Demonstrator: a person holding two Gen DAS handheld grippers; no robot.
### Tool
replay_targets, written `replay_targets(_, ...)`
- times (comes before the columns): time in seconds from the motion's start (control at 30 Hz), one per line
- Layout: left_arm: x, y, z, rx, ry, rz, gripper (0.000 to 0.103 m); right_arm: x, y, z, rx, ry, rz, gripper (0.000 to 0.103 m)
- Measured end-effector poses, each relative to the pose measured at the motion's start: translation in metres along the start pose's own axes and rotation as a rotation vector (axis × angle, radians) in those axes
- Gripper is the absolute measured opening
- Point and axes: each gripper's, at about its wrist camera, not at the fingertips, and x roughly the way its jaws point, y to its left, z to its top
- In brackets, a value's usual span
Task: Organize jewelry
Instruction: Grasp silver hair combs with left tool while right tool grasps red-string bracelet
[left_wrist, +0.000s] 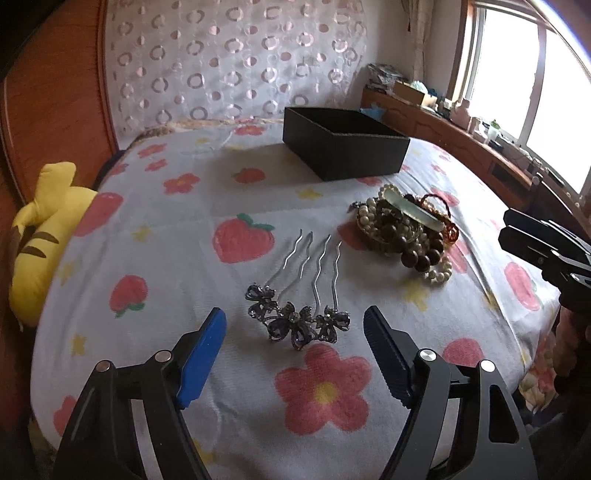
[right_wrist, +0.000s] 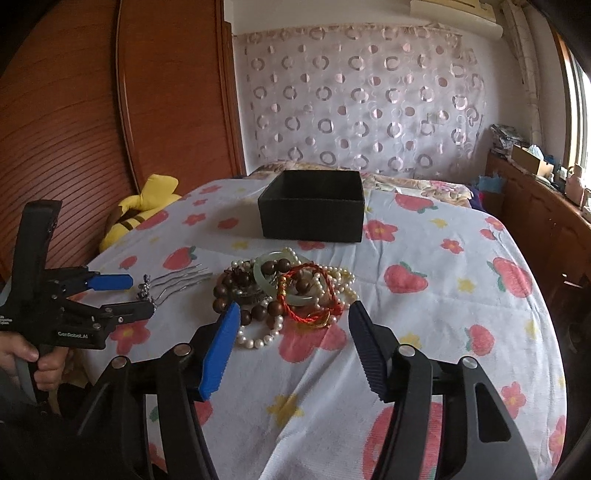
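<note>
Fingers on both your grippers, left gripper (left_wrist: 295, 332) and right gripper (right_wrist: 293, 321), are spread apart, holding nothing. Nothing appears sorted yet: the hair comb (left_wrist: 295, 295) and bracelet pile (right_wrist: 291, 291) lie on the bed (right_wrist: 424, 332); the black box (right_wrist: 312, 216) looks empty.

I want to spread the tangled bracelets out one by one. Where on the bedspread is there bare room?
Bare bedspread lies right of the bracelet pile, and between the hair comb and the yellow plush toy. It is crowded between comb and pile, and tighter between pile and black box.
</note>
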Motion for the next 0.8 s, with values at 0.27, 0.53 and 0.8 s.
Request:
replay_targets(0.27,0.006,0.003,0.002,-0.006,-0.004,-0.003,0.054,0.005,-0.004,-0.002,-0.008,0.025,-0.005,0.064)
replay_targets(0.53,-0.002,0.006,0.000,-0.028,-0.041,-0.013,0.054,0.022,-0.012,0.003,-0.040,0.083,0.034,0.036)
replay_targets(0.8,-0.012,0.004,-0.002,-0.039,-0.078,-0.007,0.054,0.042,0.007,0.012,-0.139,0.123,0.065,0.020)
